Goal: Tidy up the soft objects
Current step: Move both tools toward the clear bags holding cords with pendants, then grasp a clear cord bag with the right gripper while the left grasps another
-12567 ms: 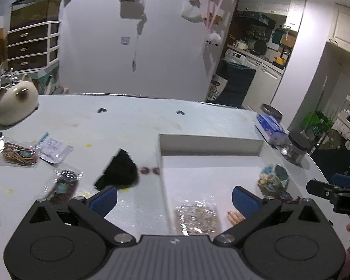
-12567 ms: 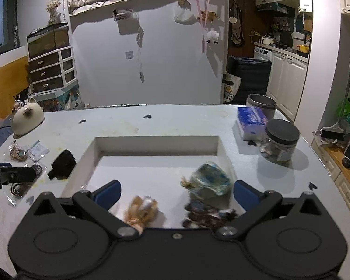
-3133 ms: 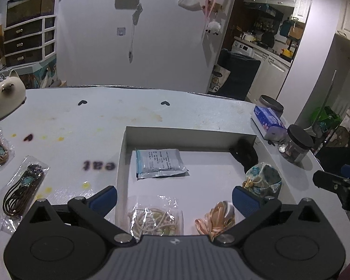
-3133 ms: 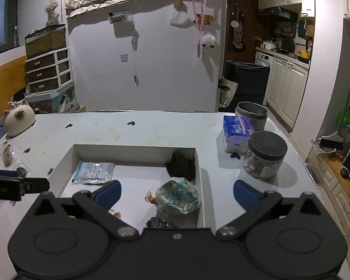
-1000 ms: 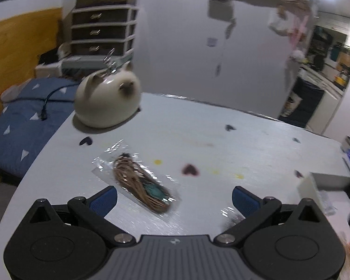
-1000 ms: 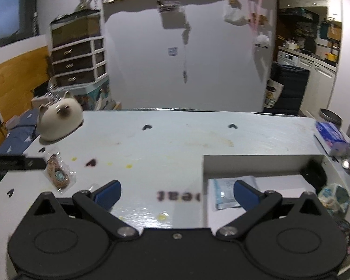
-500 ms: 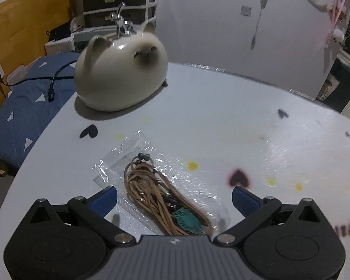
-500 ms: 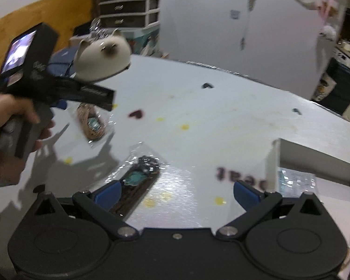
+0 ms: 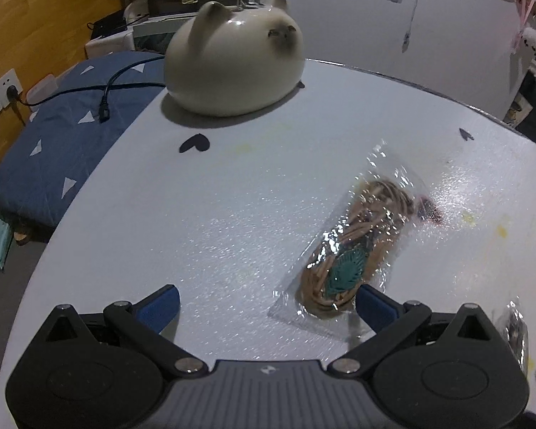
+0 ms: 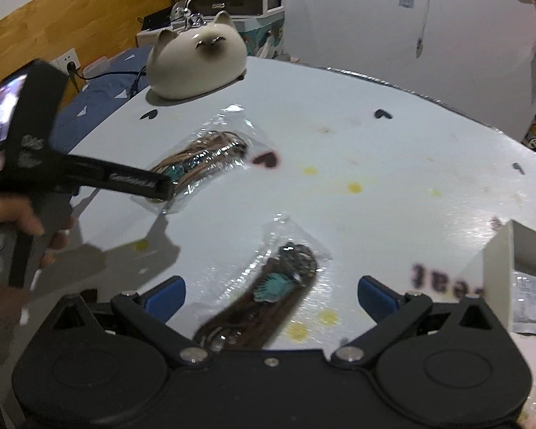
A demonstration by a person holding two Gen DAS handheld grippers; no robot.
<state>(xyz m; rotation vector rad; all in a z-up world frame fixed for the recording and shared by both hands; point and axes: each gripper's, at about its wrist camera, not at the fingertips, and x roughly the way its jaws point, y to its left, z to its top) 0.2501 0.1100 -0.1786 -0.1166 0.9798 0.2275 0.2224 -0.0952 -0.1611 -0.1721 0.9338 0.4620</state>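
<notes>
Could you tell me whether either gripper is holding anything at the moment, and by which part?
Nothing is held. The left gripper and right gripper are both open above the table, each over a bagged cord bundle.

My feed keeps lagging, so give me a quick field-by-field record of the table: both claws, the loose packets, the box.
left claw: open, low over the table, its right finger at the near end of the tan-cord packet
tan-cord packet: clear plastic bag of tan cords with a teal leaf charm, flat on the white table
right claw: open, above the dark-cord packet
dark-cord packet: clear plastic bag of dark brown cords with a teal charm, flat on the table
white box: at right edge, paper packet inside
cream ceramic cat: far table edge
</notes>
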